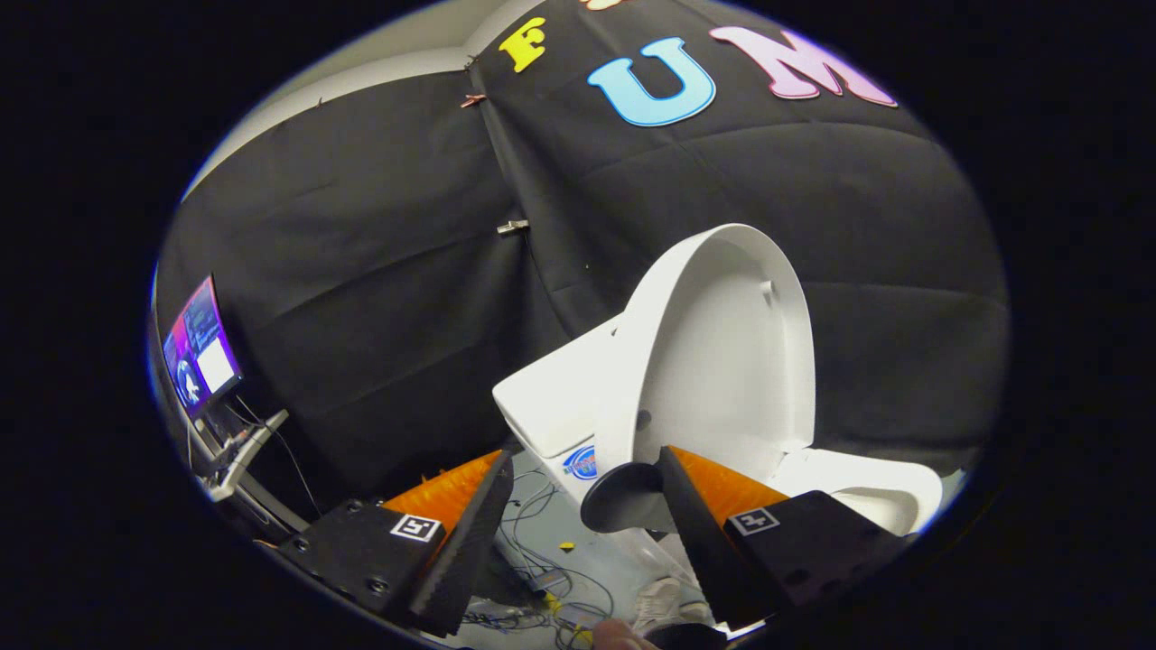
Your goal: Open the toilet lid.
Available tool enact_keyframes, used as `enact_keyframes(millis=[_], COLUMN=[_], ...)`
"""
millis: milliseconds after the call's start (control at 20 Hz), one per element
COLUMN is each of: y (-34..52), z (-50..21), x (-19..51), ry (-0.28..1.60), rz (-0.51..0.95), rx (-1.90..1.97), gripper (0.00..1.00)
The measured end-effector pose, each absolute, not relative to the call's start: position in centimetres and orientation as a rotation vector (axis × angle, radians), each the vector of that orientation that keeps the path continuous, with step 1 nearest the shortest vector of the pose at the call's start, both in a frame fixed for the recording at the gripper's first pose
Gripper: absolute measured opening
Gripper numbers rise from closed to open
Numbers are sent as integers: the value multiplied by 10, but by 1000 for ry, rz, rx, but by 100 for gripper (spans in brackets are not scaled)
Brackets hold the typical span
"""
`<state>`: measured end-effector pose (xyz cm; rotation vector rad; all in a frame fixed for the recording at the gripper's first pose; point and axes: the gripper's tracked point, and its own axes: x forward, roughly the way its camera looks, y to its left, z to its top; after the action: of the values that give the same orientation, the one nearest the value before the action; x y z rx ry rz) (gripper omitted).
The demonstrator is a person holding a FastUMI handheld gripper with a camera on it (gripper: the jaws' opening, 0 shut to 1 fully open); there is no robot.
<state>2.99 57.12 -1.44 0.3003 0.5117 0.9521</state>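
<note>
the white plastic oval toilet lid [722, 352] stands raised at centre right; my gripper [578, 506] is spread, holding nothing. looks done.

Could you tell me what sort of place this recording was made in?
Probably a staged test booth, not a real bathroom: a toilet with its lid raised stands before black cloth walls, loose cables on the floor. The tongs are open.
</note>
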Motion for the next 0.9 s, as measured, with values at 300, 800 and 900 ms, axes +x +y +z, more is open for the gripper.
enact_keyframes(millis=[300,800,900], y=[597,540,500], z=[-21,31,49], x=[29,72,86], ry=[464,433,348], rz=[976,892,832], rx=[229,589,580], gripper=[100,99,99])
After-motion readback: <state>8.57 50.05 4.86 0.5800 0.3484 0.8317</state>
